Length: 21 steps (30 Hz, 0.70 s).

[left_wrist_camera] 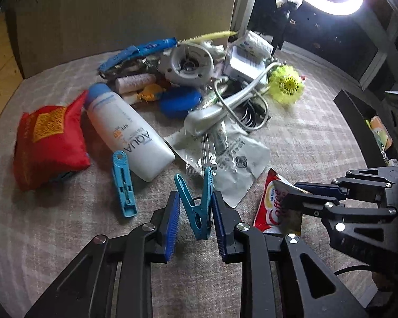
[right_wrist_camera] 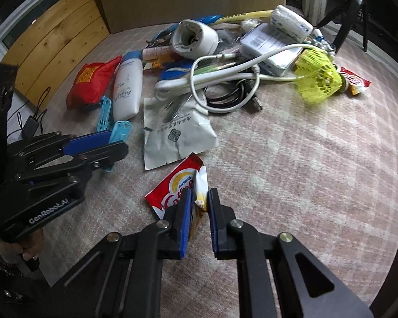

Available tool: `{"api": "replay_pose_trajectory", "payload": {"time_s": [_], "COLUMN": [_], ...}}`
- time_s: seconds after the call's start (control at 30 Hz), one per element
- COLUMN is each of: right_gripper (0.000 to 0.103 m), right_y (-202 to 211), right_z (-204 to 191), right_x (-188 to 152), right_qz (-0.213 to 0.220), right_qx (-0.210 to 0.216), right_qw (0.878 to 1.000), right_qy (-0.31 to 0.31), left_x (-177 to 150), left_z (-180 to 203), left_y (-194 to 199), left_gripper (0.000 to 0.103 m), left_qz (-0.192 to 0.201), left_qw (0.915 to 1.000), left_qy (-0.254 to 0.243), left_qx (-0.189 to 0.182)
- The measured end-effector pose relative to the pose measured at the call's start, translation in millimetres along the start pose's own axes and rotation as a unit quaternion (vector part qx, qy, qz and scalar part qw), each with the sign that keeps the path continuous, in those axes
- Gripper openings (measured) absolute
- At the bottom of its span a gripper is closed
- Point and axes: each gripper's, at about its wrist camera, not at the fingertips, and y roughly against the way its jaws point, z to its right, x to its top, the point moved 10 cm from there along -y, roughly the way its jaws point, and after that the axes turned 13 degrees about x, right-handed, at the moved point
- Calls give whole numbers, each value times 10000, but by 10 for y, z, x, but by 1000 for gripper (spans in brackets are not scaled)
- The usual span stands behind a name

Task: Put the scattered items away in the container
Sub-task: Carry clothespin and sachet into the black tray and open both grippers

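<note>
My left gripper (left_wrist_camera: 196, 206) is shut on a teal clothespin (left_wrist_camera: 196, 206), its two legs pointing up between the blue pads. It also shows in the right wrist view (right_wrist_camera: 103, 145). My right gripper (right_wrist_camera: 200, 204) is shut on a red and white coffee sachet (right_wrist_camera: 176, 186), pinching its torn edge; the same sachet (left_wrist_camera: 272, 206) shows in the left wrist view beside my right gripper (left_wrist_camera: 291, 193). A dark container (left_wrist_camera: 363, 122) with some items inside stands at the right edge.
A pile lies on the pale cloth: a white AQUA bottle (left_wrist_camera: 124, 129), a red pouch (left_wrist_camera: 50, 143), a light blue clip (left_wrist_camera: 123, 185), a clear plastic bag (left_wrist_camera: 225, 159), white cables (right_wrist_camera: 225, 76), a yellow shuttlecock (right_wrist_camera: 318, 74), a white box (right_wrist_camera: 270, 45). A cardboard panel (left_wrist_camera: 124, 10) stands behind.
</note>
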Motion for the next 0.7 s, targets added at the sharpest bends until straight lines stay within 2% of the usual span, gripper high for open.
{"api": "replay_pose_trajectory", "payload": {"time_s": [0.37,0.5,0.7], "right_gripper": [13,13,13], "right_y": [402,580,1108], "right_z": [-19,123,431], "right_x": [10,64,41], "right_qz": [373,615,1063], "right_qx": [0,-47,-216], "right_qw": [9992,9978,9931], "right_qy": [-171,-237,-441], "left_x": [157,242,447], "left_z": [83,242,623], "left_y": [269,405,607], "left_gripper": [23,23,23], "left_qz": [236,348,563], "left_qw": [9997,9993,9981], "left_qy": [-26,-77,-156], "left_qx": [-44,-67,-214]}}
